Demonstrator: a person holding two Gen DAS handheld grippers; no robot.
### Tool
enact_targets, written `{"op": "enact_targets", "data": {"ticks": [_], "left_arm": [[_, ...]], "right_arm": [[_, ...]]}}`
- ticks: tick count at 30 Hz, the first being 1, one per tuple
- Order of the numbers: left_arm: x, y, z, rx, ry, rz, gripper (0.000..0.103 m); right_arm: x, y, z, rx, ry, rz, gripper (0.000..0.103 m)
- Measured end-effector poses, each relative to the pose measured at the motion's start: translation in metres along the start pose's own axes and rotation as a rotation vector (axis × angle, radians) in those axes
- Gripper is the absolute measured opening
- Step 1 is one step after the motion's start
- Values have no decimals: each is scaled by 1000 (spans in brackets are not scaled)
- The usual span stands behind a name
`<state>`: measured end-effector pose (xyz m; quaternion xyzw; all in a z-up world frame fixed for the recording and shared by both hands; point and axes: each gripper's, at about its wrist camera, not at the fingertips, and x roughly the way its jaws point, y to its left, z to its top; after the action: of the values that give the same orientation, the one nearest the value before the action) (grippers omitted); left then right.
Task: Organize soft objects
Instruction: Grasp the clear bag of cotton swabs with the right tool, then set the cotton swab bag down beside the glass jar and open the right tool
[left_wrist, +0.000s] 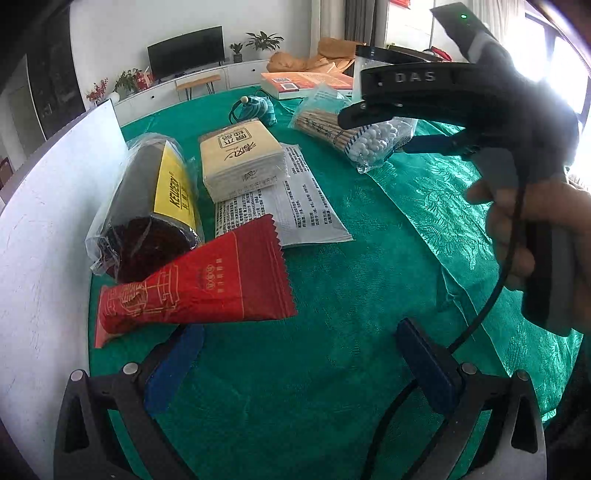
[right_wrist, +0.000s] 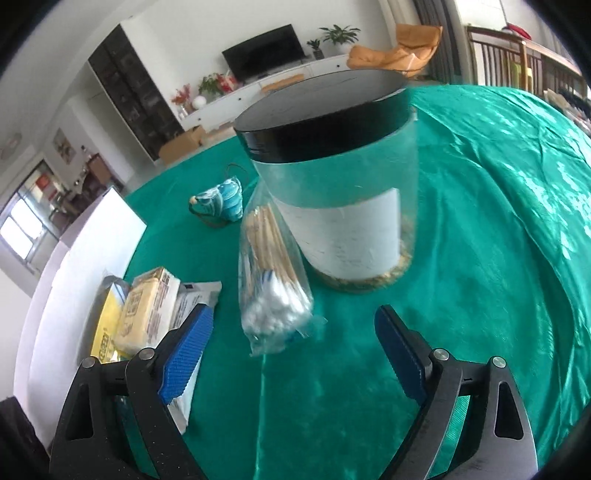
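Note:
My left gripper (left_wrist: 301, 369) is open and holds nothing. It hovers low over the green cloth, just behind a red crinkle-edged packet (left_wrist: 199, 280). Beyond the packet lie a bagged black roll with a yellow label (left_wrist: 147, 206), a tissue pack (left_wrist: 240, 158) and a white printed sachet (left_wrist: 295, 206). My right gripper (right_wrist: 293, 354) is open. A clear bag of cotton swabs (right_wrist: 273, 291) lies just ahead of its gap, and neither pad touches it. The left wrist view shows that gripper (left_wrist: 384, 129), held in a hand, above the swab bag (left_wrist: 358, 136).
A tall clear jar with a black lid (right_wrist: 332, 184) stands right behind the swabs. A teal fabric pouch (right_wrist: 221, 199) lies farther back, and a book (left_wrist: 306, 83) sits at the table's far edge. A white board (left_wrist: 44, 221) borders the left side. Green cloth (right_wrist: 480, 258) stretches away to the right.

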<state>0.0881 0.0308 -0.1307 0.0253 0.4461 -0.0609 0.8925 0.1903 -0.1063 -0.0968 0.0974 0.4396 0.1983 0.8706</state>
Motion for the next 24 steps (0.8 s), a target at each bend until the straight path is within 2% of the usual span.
{"op": "enact_targets", "data": {"ticks": [2, 3, 4, 9, 13, 17, 20, 24], "left_arm": [[0, 0, 0, 0, 0, 0, 103], [0, 0, 0, 0, 0, 0, 103], [0, 0, 0, 0, 0, 0, 103], [0, 0, 0, 0, 0, 0, 103], [0, 0, 0, 0, 0, 0, 103], [0, 0, 0, -1, 0, 1, 103], [0, 0, 0, 0, -1, 0, 103], [0, 0, 0, -1, -1, 0, 103]], "right_arm": [[11, 7, 6, -9, 3, 18, 67], [17, 8, 7, -13, 23, 28, 31], [22, 9, 5, -6, 52, 42, 31], [-6, 1, -19, -31, 62, 45, 29], [-48, -15, -55, -45, 86, -9, 29], [-89, -39, -83, 6, 74, -97, 29], [-99, -58, -81, 52, 38, -170, 29], [-80, -72, -52, 34, -9, -231, 29]]}}
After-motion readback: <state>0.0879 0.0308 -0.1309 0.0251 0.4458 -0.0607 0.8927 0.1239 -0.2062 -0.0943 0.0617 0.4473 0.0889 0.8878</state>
